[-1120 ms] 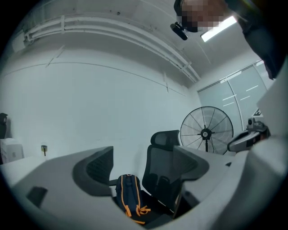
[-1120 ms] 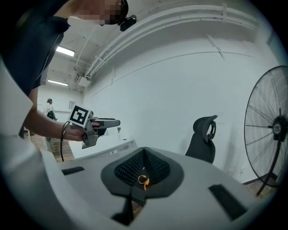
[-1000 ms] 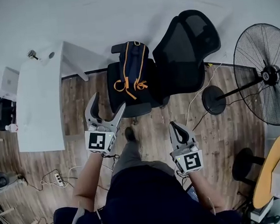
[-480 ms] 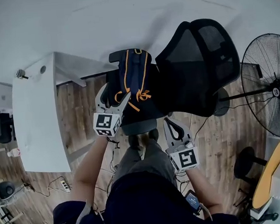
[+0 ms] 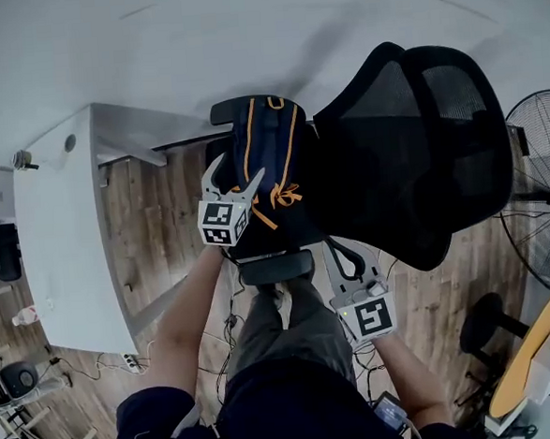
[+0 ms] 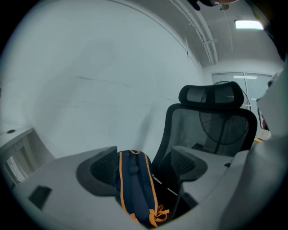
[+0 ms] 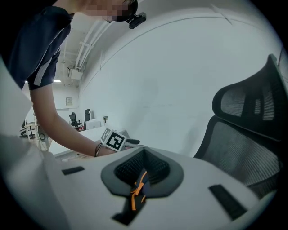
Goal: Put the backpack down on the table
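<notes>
A navy backpack (image 5: 272, 153) with orange trim stands on the seat of a black mesh office chair (image 5: 411, 148). My left gripper (image 5: 236, 170) is open and reaches over the backpack's left side. Its jaws have just been closing a little. In the left gripper view the backpack (image 6: 135, 188) stands between the pads of the left gripper (image 6: 144, 166), and they do not press on it. My right gripper (image 5: 341, 251) is shut and empty, low at the seat's front right. Past the right gripper (image 7: 143, 164) only an orange strap (image 7: 138, 191) shows. The white table (image 5: 60, 238) is at the left.
A standing fan (image 5: 549, 213) is at the right, behind the chair's tall backrest. A round yellow stool top (image 5: 529, 356) sits at the lower right. Cables and a power strip (image 5: 130, 363) lie on the wooden floor near the table.
Both grippers have moved forward toward the chair. The left one has dropped from short of the seat to over the backpack. The right one has come up to the seat's front edge.
</notes>
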`<action>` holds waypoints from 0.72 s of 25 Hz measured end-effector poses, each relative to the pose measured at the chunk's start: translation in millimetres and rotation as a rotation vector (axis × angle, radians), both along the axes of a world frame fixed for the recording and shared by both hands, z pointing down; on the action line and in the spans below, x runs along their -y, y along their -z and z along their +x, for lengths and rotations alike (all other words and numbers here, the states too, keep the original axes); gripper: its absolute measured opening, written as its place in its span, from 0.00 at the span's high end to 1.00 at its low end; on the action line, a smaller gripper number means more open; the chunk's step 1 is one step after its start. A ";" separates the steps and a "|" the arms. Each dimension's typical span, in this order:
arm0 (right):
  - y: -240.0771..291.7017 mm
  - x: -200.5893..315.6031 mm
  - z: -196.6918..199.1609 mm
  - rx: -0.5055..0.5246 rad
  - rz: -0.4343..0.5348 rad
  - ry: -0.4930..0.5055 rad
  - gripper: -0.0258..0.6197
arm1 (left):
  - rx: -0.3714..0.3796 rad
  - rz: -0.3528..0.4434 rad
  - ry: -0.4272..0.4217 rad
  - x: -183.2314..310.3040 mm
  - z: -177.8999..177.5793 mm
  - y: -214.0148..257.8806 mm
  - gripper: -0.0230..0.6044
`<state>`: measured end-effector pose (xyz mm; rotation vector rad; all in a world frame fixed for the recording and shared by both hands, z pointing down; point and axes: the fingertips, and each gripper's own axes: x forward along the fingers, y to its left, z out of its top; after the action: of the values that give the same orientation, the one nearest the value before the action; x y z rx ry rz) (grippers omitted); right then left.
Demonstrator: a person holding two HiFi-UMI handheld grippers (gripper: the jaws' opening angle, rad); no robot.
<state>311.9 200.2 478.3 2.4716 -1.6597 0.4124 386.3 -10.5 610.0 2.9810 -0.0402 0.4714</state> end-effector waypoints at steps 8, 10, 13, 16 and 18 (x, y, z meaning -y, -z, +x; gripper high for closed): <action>-29.2 21.2 19.3 0.045 -0.001 -0.003 0.96 | 0.105 -0.023 -0.017 18.8 41.5 -88.1 0.38; -38.4 23.1 22.1 0.053 -0.009 0.001 0.96 | 0.125 -0.028 -0.027 21.7 51.0 -107.0 0.39; -52.8 23.2 26.4 0.069 -0.021 0.003 0.96 | 0.153 -0.046 -0.045 24.5 63.7 -133.5 0.39; -66.9 23.8 30.0 0.085 -0.024 0.001 0.96 | 0.184 -0.072 -0.060 28.5 73.4 -160.5 0.41; -76.0 24.4 31.7 0.098 -0.025 0.000 0.96 | 0.208 -0.083 -0.074 29.7 78.4 -178.4 0.41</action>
<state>343.6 175.9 554.3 2.4710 -1.6794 0.5593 464.7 -40.2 788.4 2.8482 0.0696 0.7701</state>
